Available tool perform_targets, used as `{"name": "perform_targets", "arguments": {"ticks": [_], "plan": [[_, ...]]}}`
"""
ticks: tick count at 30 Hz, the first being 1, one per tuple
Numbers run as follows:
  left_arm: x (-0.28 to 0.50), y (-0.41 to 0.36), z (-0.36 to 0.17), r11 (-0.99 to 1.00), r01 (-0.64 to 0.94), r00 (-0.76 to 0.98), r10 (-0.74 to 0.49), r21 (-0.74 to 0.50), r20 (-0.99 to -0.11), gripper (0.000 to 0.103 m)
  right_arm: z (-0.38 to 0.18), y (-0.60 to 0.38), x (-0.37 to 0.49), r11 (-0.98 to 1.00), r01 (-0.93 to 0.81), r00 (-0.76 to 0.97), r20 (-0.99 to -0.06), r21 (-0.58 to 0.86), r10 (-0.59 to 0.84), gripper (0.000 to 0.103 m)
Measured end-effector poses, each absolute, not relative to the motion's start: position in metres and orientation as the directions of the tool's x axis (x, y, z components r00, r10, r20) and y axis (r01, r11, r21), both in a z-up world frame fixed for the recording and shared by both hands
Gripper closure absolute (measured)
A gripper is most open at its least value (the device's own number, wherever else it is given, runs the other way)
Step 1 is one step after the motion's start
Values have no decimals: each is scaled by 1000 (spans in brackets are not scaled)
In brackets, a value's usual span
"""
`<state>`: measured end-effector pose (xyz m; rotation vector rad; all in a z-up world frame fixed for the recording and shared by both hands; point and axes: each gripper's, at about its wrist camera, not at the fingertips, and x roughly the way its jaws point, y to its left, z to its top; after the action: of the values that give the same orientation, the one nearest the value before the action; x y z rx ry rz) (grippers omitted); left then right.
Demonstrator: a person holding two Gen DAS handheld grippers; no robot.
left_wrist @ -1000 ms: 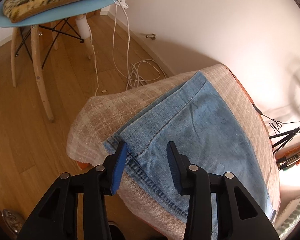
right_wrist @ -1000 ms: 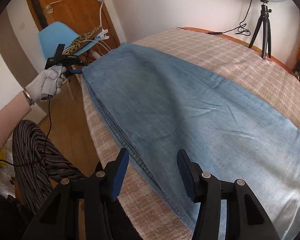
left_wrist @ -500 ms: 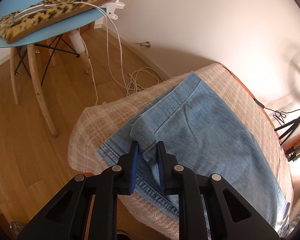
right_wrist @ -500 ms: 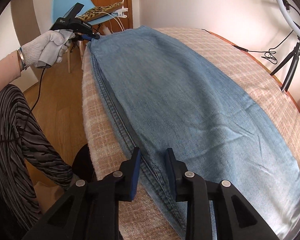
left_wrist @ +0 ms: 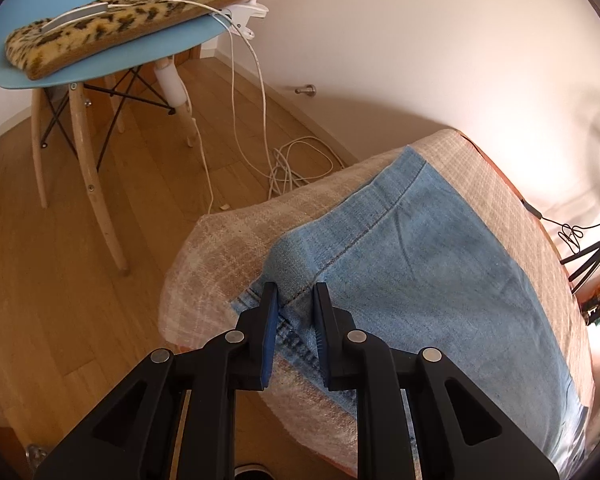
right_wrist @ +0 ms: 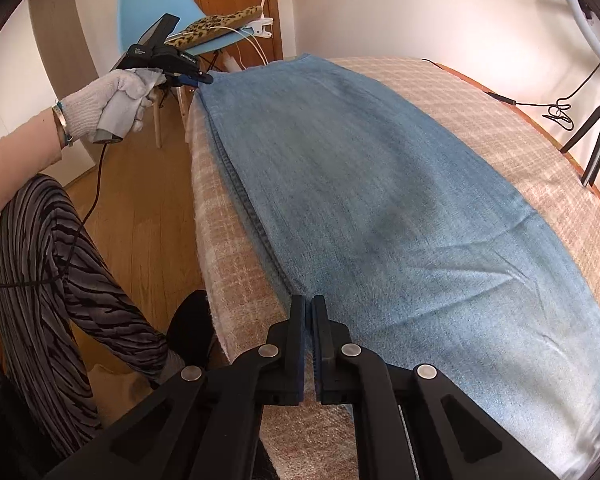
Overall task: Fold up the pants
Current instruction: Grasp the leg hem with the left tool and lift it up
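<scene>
In the right wrist view, the right tool [right_wrist: 308, 312] points steeply down at the near long edge of the jeans [right_wrist: 380, 208]; its two black jaws have just been closing and now stand pressed together on the seam of the denim, with the cloth pinched between the blue pads. The jeans lie flat and stretched along the tabletop [right_wrist: 228, 248], which is covered with a beige checked cloth, and one long edge runs close to the tabletop's side nearest the person. To the left of it a leg in striped grey and black trousers [right_wrist: 60, 280] is seen over the wooden floor. Further away, at the far end of the jeans, a hand in a white glove [right_wrist: 108, 108] with a bracelet at the wrist holds the left tool [right_wrist: 198, 78], which points across at the corner of the denim. In the left wrist view, this left tool [left_wrist: 294, 294] tilts down on the hem corner of the jeans [left_wrist: 420, 280]; its jaws have just been closing and grip a raised fold of denim between them. Behind the tabletop [left_wrist: 220, 248] white cables [left_wrist: 292, 168] lie in a loose coil on the floor, and beyond them stands a blue chair [left_wrist: 100, 56] with a leopard cushion [left_wrist: 132, 20] on its seat.
</scene>
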<state>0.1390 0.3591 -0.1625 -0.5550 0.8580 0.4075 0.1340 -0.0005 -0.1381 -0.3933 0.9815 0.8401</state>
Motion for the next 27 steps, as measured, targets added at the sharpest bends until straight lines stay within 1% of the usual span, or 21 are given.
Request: {"name": "perform_targets", "arguments": {"ticks": [3, 5, 7, 8, 10, 11, 13, 14, 17, 19, 23, 27], "plan": [[142, 355, -162, 806, -537, 583, 143, -247, -800, 87, -136, -7, 136, 630, -767, 253, -844, 122, 472, 103], [143, 355, -164, 807, -540, 575, 146, -239, -805, 87, -135, -10, 135, 630, -767, 253, -842, 125, 476, 103], [141, 357, -163, 790, -551, 588, 139, -269, -797, 86, -141, -8, 132, 625, -773, 246, -858, 107, 451, 103], [138, 359, -161, 778, -559, 596, 136, -287, -792, 83, -142, -7, 130, 618, -778, 239, -859, 110, 453, 103], [131, 364, -156, 758, -561, 617, 115, -333, -779, 82, -138, -7, 126, 593, -795, 215, -855, 128, 472, 103], [126, 367, -155, 742, -571, 624, 112, -353, -773, 78, -134, -9, 124, 589, -798, 221, -848, 128, 482, 103], [118, 374, -155, 692, -584, 641, 73, -424, -764, 54, -126, -13, 122, 593, -795, 235, -836, 128, 496, 102], [115, 378, -158, 662, -581, 656, 38, -473, -753, 53, -122, -15, 123, 595, -793, 243, -827, 132, 507, 99], [113, 386, -173, 583, -606, 653, -23, -540, -757, 53, -112, -24, 128, 621, -773, 277, -810, 133, 518, 87], [115, 387, -180, 557, -609, 650, -56, -564, -758, 53, -110, -28, 132, 639, -757, 292, -806, 134, 515, 86], [119, 387, -184, 536, -607, 658, -74, -586, -749, 53, -110, -33, 139, 664, -733, 300, -805, 149, 512, 86], [120, 385, -174, 546, -587, 689, -49, -597, -723, 55, -113, -34, 141, 675, -722, 301, -812, 149, 501, 86]]}}
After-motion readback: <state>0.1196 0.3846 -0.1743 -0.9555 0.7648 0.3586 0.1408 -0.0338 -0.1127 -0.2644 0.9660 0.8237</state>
